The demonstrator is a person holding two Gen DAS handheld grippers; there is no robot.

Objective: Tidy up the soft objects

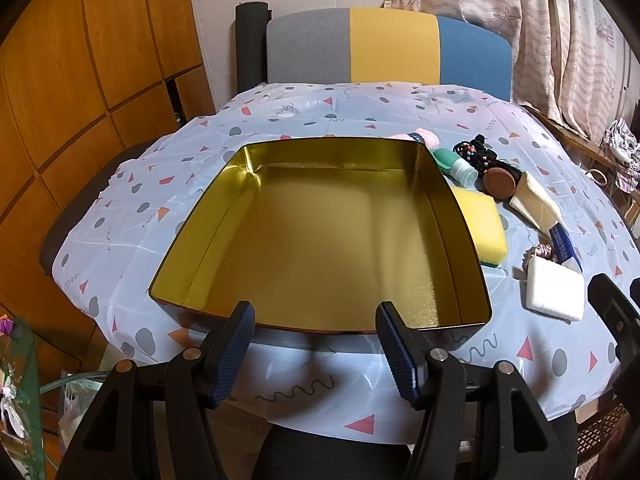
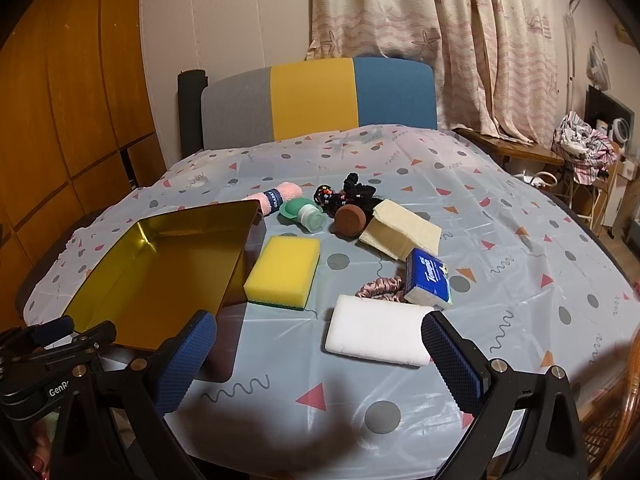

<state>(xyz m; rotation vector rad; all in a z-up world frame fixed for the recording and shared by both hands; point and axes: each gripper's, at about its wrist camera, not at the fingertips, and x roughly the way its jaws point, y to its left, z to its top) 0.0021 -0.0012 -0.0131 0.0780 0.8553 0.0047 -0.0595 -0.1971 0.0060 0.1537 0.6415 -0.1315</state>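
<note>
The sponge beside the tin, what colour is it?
The sponge is yellow with a green underside, clearest in the right wrist view.

Left black two-finger gripper with blue ribbed pads (image 1: 316, 354) jaws wide apart, nothing between, angled down; right black gripper with blue textured pads (image 2: 320, 360) likewise spread, empty

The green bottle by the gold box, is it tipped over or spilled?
The green bottle lies on its side on the tablecloth, beside the pink rolled towel. Its clear cap looks on, and no spill shows. The gold box is empty.
</note>
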